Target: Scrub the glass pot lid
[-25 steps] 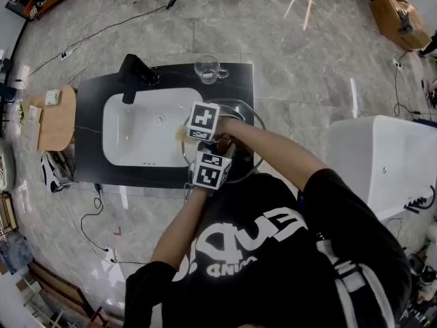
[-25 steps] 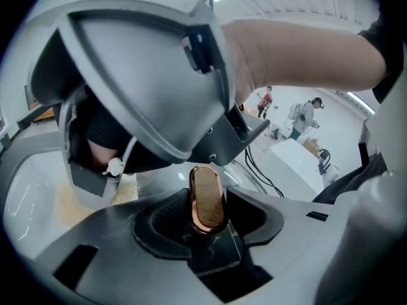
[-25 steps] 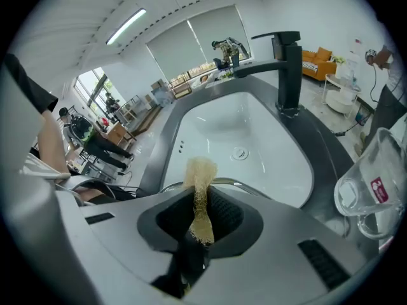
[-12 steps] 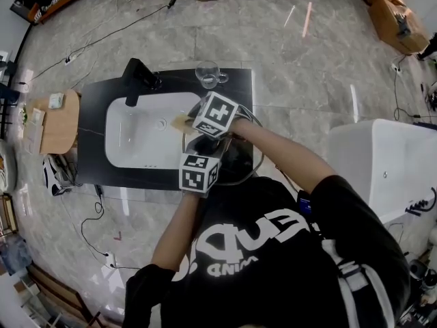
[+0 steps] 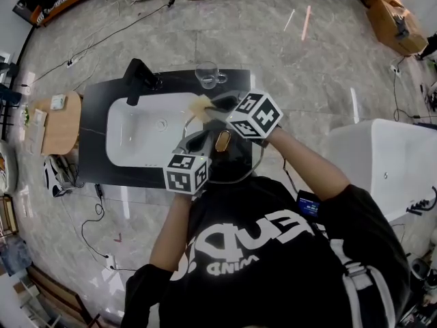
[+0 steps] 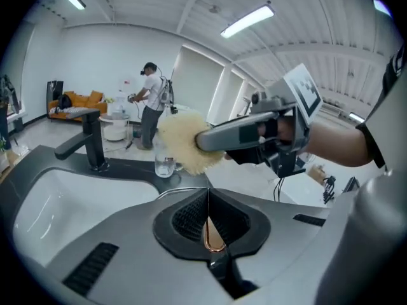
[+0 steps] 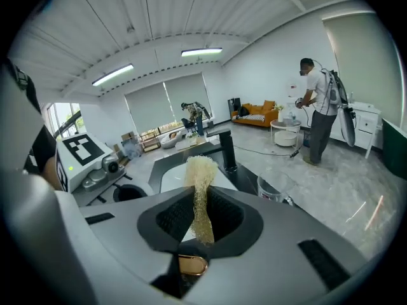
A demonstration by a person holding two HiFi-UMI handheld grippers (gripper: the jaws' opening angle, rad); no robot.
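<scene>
Clamping the scrubber [image 5: 201,106], the right gripper [image 7: 202,199] hovered over the lid's [image 5: 240,164] far rim; the left gripper [image 6: 208,202], closing empty, sat nearer.

Pale yellow fibrous mesh scrubber [image 7: 201,169]: coarse, rough, matt. Left tool [image 6: 208,202] and right tool [image 7: 202,211]: smooth matt grey plastic shells, black ribbed pads [image 6: 186,216]. Dark rectangular tabletop [image 5: 92,149], centre-left of the frame: glossy. White sink basin [image 5: 136,142]: smooth, glossy. Black faucet [image 5: 134,77]: matt. Clear glass mug [image 5: 207,74] and round glass pot lid [image 5: 239,162]: transparent, shiny.
</scene>
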